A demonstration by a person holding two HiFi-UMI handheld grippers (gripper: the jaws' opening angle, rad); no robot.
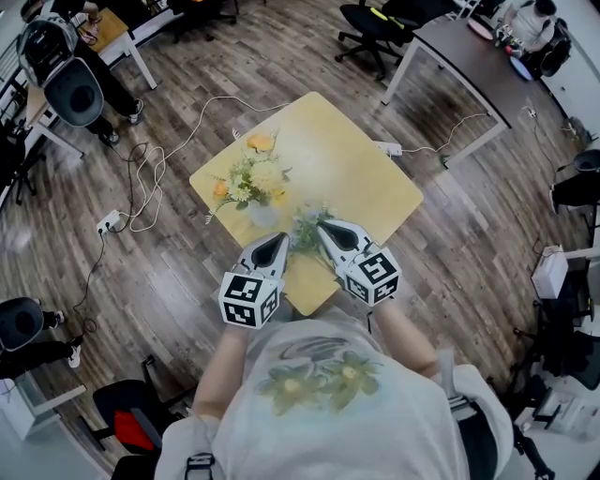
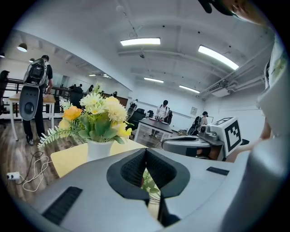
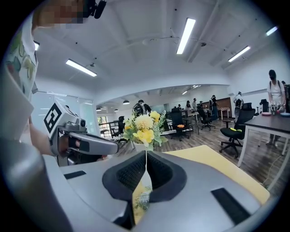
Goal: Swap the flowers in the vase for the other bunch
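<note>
A white cable (image 1: 164,150) is snaking across the wood floor (image 1: 450,244) to a power strip (image 1: 109,221), left of the yellow surface (image 1: 366,178). A black office chair (image 1: 367,28) is sitting beside a dark desk (image 1: 469,56). Ceiling lights (image 2: 140,41) are glowing.

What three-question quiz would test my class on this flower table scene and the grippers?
1. True or false: the vase stands empty.
2. Where does the loose green bunch lie? A on the floor; B on the yellow table, by the vase; C in the vase.
3. Fill in: the right gripper has its jaws ____.
Key: 1 false, it holds yellow and orange flowers. 2 B. 3 shut, tips together.
</note>
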